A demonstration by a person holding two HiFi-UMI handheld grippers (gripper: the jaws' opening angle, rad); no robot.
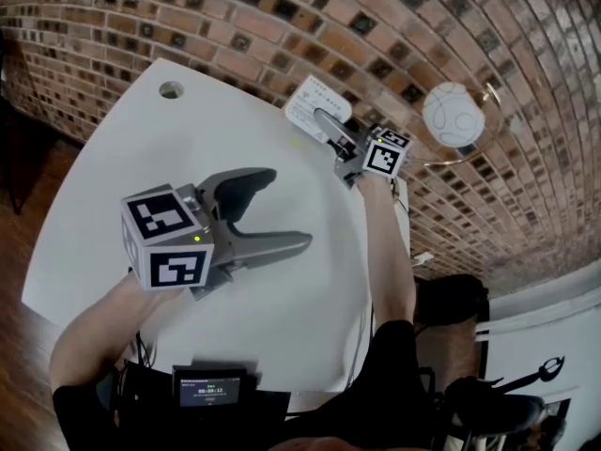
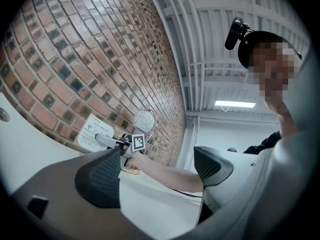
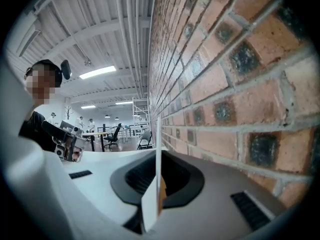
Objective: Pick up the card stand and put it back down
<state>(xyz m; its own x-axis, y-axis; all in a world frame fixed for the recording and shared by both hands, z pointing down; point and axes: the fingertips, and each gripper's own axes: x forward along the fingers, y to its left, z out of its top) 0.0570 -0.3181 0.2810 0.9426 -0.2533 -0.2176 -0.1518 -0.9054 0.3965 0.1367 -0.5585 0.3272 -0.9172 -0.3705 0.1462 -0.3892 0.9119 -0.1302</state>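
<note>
The card stand [image 1: 315, 106] is a white printed card standing at the table's far edge by the brick wall. It also shows in the left gripper view, card stand [image 2: 89, 133]. My right gripper [image 1: 327, 123] reaches out to it and is shut on it. In the right gripper view the card's thin edge [image 3: 158, 154] stands upright, pinched between the two dark pads of the right gripper [image 3: 158, 184]. My left gripper [image 1: 286, 209] hovers over the middle of the white table [image 1: 188, 130], open and holding nothing. Its pads [image 2: 102, 176] stand wide apart.
A white globe on a brass ring stand [image 1: 454, 116] sits just right of the card stand, close to the brick wall [image 1: 282, 17]. A round cable hole [image 1: 171, 89] lies at the table's far left. A small screen device [image 1: 211, 388] hangs at the near edge.
</note>
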